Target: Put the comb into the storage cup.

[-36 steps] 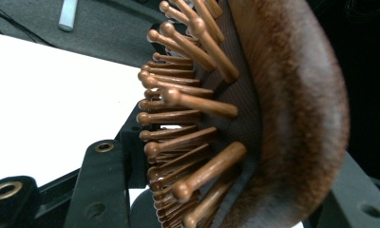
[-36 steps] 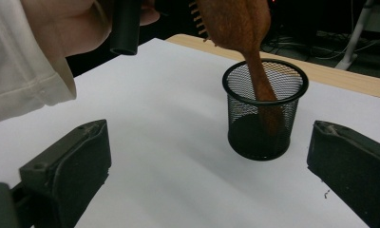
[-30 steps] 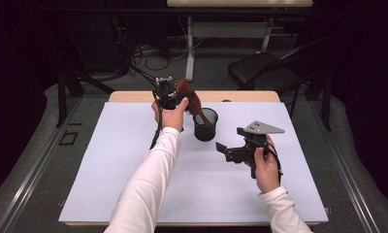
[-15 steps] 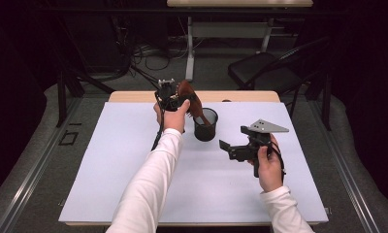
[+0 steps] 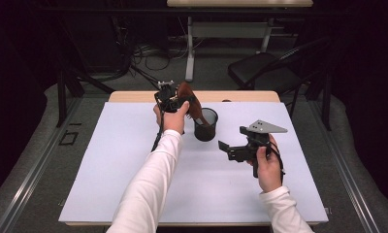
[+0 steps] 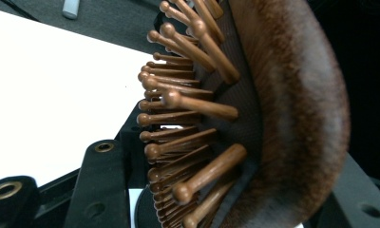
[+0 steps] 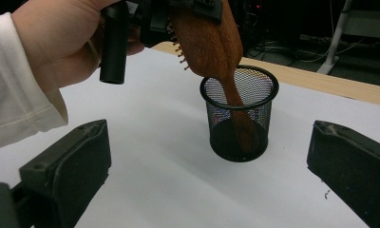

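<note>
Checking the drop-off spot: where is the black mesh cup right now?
In the high view the mesh cup stands upright on the white table, just right of the left claw, whose wooden hairbrush has its handle inside it.

Right claw (image 5: 224, 147) drifted slightly rightward, away from mesh cup (image 5: 206, 124).

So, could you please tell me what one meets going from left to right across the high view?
Left claw shut on the wooden hairbrush → black mesh cup holding the brush's handle → right claw, open, with its grey plate on top.
</note>
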